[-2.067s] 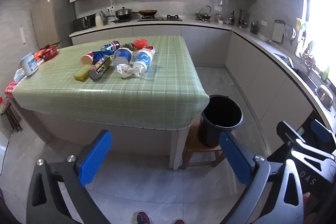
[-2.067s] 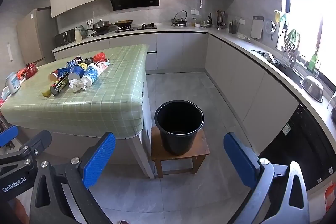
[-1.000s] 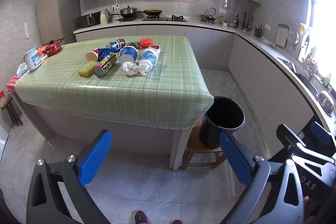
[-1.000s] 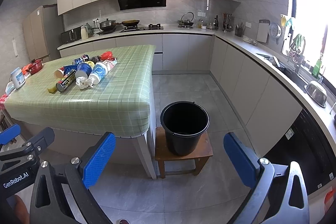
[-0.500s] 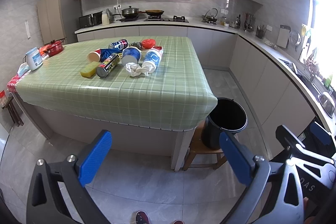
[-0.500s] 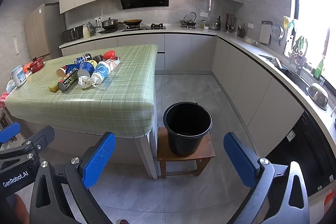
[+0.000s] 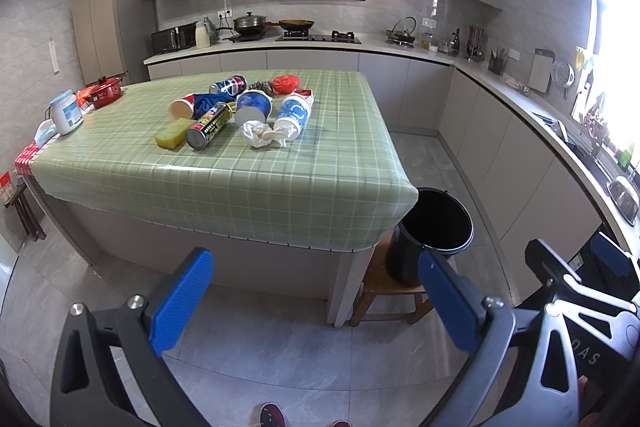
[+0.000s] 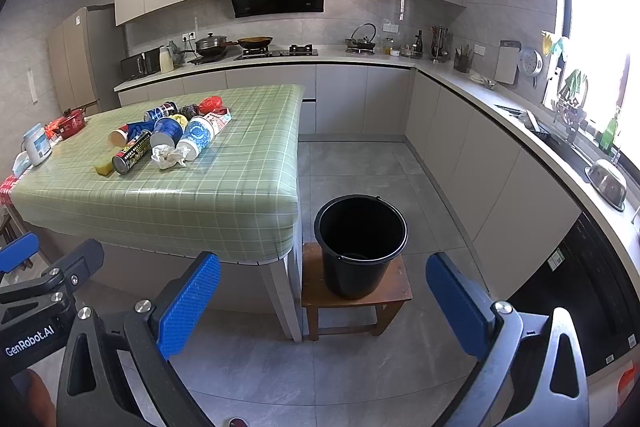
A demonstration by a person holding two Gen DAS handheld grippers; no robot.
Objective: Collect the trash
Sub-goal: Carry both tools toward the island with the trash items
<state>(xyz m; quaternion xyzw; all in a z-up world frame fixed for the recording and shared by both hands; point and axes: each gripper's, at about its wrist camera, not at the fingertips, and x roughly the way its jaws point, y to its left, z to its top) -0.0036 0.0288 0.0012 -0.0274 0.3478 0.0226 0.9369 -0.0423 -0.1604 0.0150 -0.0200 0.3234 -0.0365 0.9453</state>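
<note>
The left tool (image 7: 314, 301) hung over the grey floor tiles short of the desk (image 7: 312, 179), its blue pads spread wide with nothing between them. The right tool (image 8: 322, 303) stood the same way — pads far apart, empty — and its own view caught the left tool's body at the left edge, marked "GenRobot.AI".

The trash lay in a cluster on the far left half of the green checked cloth. From the left: a yellow sponge (image 7: 173, 134) lay flat, just beside a dark can (image 7: 208, 126) on its side, its long axis running toward the camera and leftward, its silver end facing the viewer; yellow and red print ran along it, too small to read. Behind it a paper cup (image 7: 181, 107) lay tipped with its mouth to the left, against a blue wrapper (image 7: 210, 101). Farther back a blue-and-white can (image 7: 228, 85) lay across the desk. A blue cup (image 7: 253, 105) lay with its white base toward the camera, and a crumpled white tissue (image 7: 262, 135) sat in front, touching a white-and-blue cup (image 7: 293, 115) whose base pointed forward. A red bag (image 7: 286, 83) lay behind.

Right of the desk corner, a black bucket (image 8: 360, 247) stood upright on a wooden stool (image 8: 356, 297).
</note>
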